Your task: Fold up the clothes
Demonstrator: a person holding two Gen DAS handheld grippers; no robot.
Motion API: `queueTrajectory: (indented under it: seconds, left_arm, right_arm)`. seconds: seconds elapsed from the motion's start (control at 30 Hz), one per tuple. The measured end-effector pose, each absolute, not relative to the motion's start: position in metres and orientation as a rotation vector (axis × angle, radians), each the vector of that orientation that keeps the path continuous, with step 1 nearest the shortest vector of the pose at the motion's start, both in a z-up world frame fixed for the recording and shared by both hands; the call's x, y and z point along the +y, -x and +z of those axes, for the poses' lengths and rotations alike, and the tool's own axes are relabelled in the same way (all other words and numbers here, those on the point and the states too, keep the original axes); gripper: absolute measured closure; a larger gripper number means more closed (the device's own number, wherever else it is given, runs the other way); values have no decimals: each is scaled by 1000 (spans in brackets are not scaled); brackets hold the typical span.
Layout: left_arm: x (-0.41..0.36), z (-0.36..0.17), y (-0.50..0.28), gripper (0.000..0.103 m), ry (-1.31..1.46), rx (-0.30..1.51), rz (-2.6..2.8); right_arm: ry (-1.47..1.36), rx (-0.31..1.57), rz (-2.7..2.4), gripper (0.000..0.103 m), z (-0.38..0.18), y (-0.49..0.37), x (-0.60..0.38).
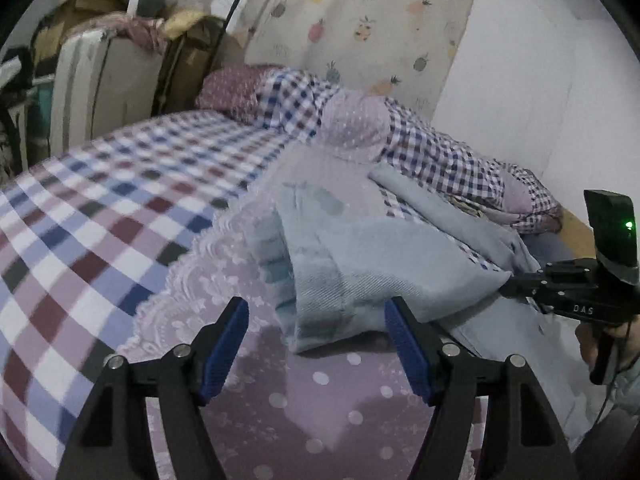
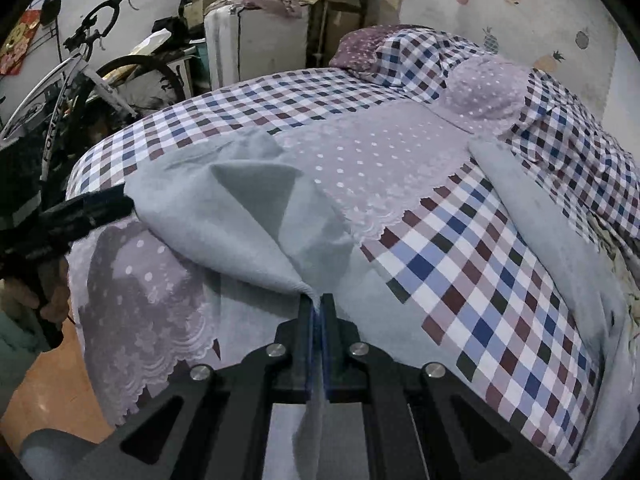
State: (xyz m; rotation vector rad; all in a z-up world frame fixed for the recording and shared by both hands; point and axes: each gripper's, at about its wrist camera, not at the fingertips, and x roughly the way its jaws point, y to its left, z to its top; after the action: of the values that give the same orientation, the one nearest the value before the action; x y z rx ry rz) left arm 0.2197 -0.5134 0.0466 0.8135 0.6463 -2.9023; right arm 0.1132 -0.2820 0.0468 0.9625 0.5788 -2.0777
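A light blue-grey garment [image 1: 360, 264] lies partly folded on a bed, over a lilac dotted lace cloth [image 1: 280, 396]. My left gripper [image 1: 316, 344] is open, its blue pads either side of the garment's near edge, not touching it. My right gripper [image 2: 318, 308] is shut on a pinched corner of the same garment [image 2: 248, 224], which rises from the bed to the jaws. The right gripper also shows in the left wrist view [image 1: 520, 280] at the garment's right edge. The left gripper [image 2: 96, 204] shows blurred at the garment's left edge in the right wrist view.
The bed has a checked sheet [image 2: 460, 264] and checked and dotted pillows [image 2: 488, 84] by the wall. A second strip of blue-grey fabric [image 2: 532, 216] lies at the right. A bicycle [image 2: 80, 80], a suitcase [image 2: 256, 44] and boxes stand beyond the bed.
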Motion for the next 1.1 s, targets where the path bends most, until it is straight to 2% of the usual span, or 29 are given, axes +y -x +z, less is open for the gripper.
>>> queueTrajectory:
  seconds: [0.07,0.1,0.13,0.17,0.23,0.4,0.63,0.83,0.9,1.0,1.1]
  left_arm:
    - [-512,45,-220,43,-793,682,-2920]
    - [-511,44,-218,69,-813,720,-2941]
    - [-510,42,-219,81,-835,737,-2946]
    - [-510,43,-219,81,-841,743,-2947]
    - [-516,45,-221,97,-850,796,-2954]
    - [-545,72,-231,98,-820,947,-2990]
    - [-592,129,-249,99,-819,1060,-2996]
    - [-598,160,-260,99,-865,960,-2976]
    - [-600,161,-267,102,-846,947,-2972]
    - [-616,139,-283,102,-858,1031,-2911]
    - [-615,108,-290,102,-945,1033,-2841]
  right_arm:
    - [-960,582,-2078,102,46,-113,-281]
    - [-960,578,-2078,102,46,-113,-281]
    - [-960,575,-2077,102,46,-114,-281]
    - [-960,573,-2074,102,46,-114,-281]
    - [-959,570,-2066,102,47,-116,-281]
    - [-925,581,-2024,102,54,-126,-284]
    - [-847,615,-1896,99,76,-174,-294]
    - [-706,727,-1798,89,80,-253,-302]
    - [-635,798,-1779,77,73,-283,-300]
    - [-487,971,-1798,62,53,-322,-302]
    - [-377,1106,-1858,62,32,-336,-303]
